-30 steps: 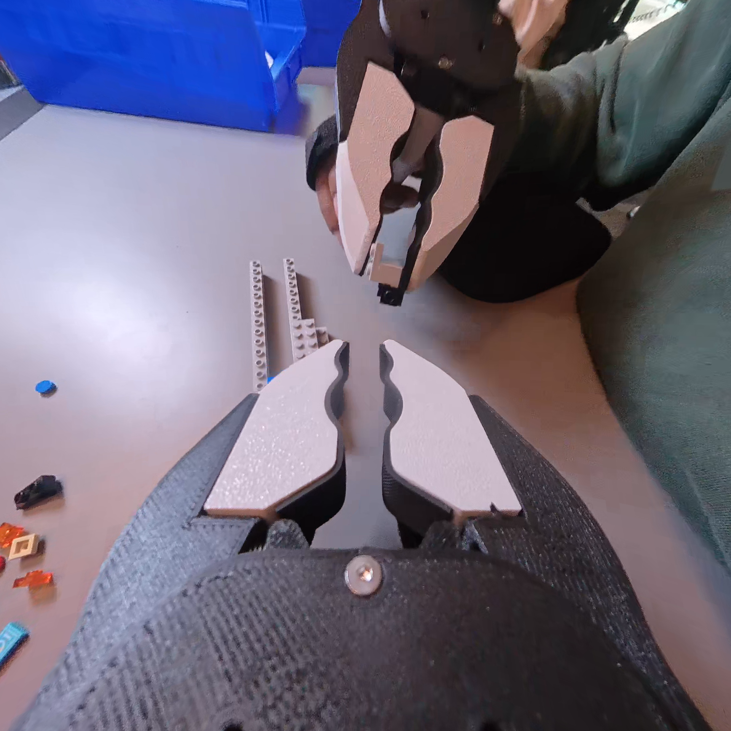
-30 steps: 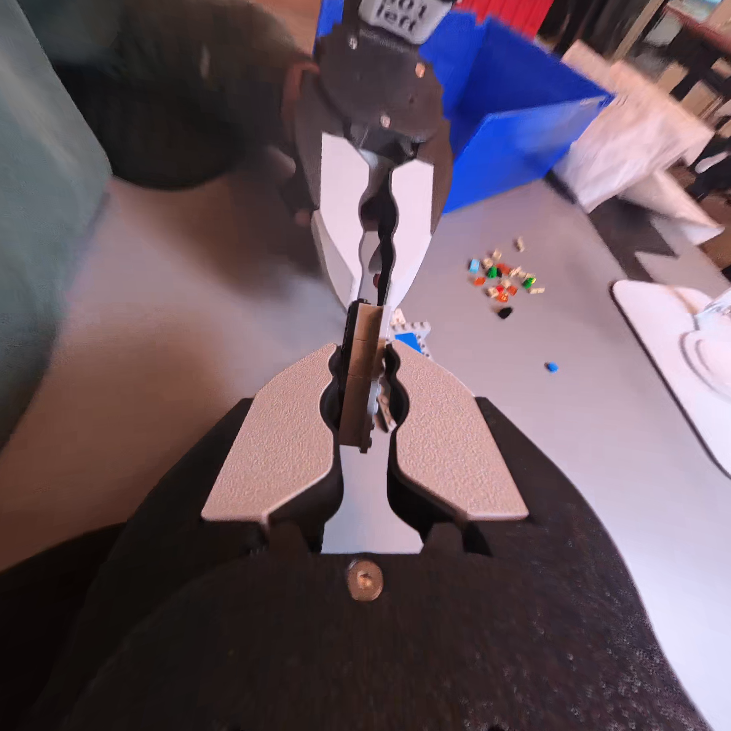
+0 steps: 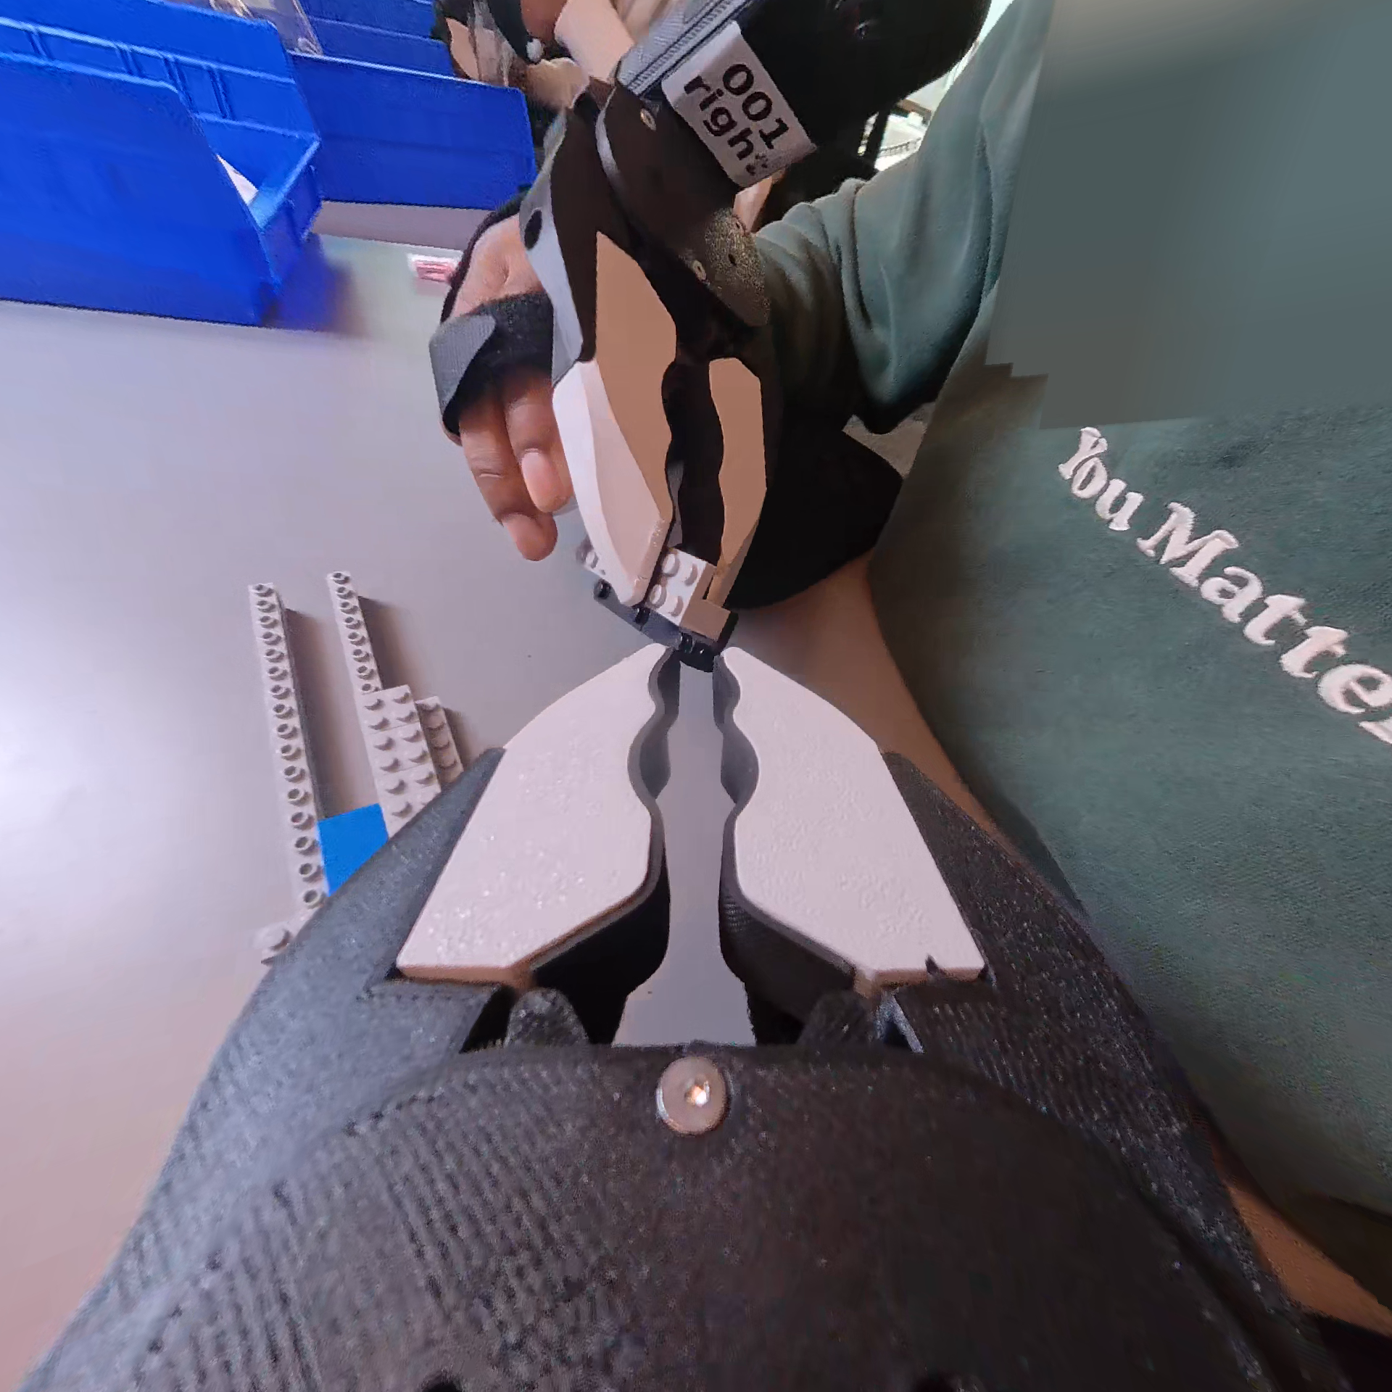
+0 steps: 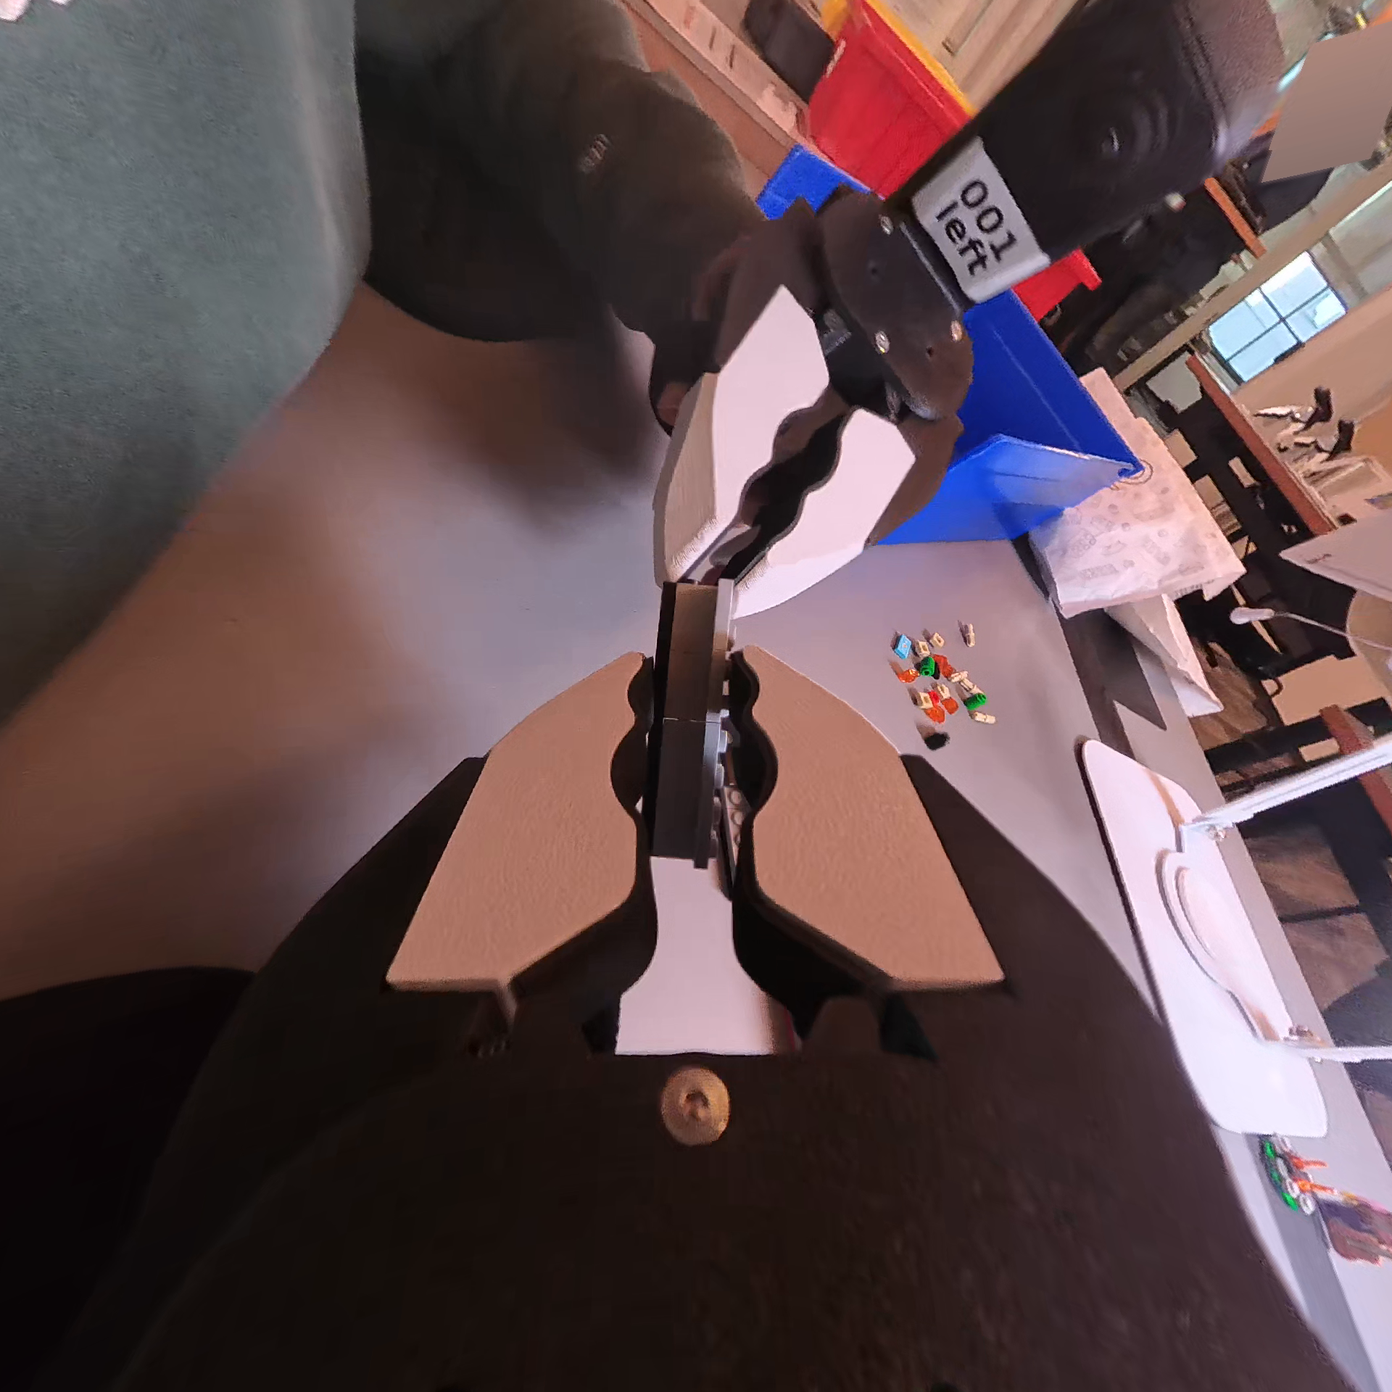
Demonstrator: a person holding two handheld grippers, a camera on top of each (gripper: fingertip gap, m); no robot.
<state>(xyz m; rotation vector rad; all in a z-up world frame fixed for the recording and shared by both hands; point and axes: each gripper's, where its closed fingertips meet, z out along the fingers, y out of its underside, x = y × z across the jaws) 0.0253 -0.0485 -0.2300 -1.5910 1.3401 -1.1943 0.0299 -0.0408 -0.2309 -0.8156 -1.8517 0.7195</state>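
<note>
Left wrist view shows our left tool [image 3: 691,663] pointing at the right tool [image 3: 682,580], tip to tip. The right tool's fingers are pressed on a stack of grey and black toy bricks [image 3: 678,595]. The stack's long side runs along the right tool and sticks out toward us. Its black end [image 3: 697,649] sits right between our left tool's tips, which are nearly closed. We cannot tell if those tips press on it yet.

On the worktop [image 3: 151,489], to the left, lie two long grey strips [image 3: 282,723] with a small blue plate [image 3: 350,836]. Blue bins [image 3: 135,188] stand far back. A little pile of coloured bits [image 4: 941,682] lies well apart. Nothing stands between the two tools.
</note>
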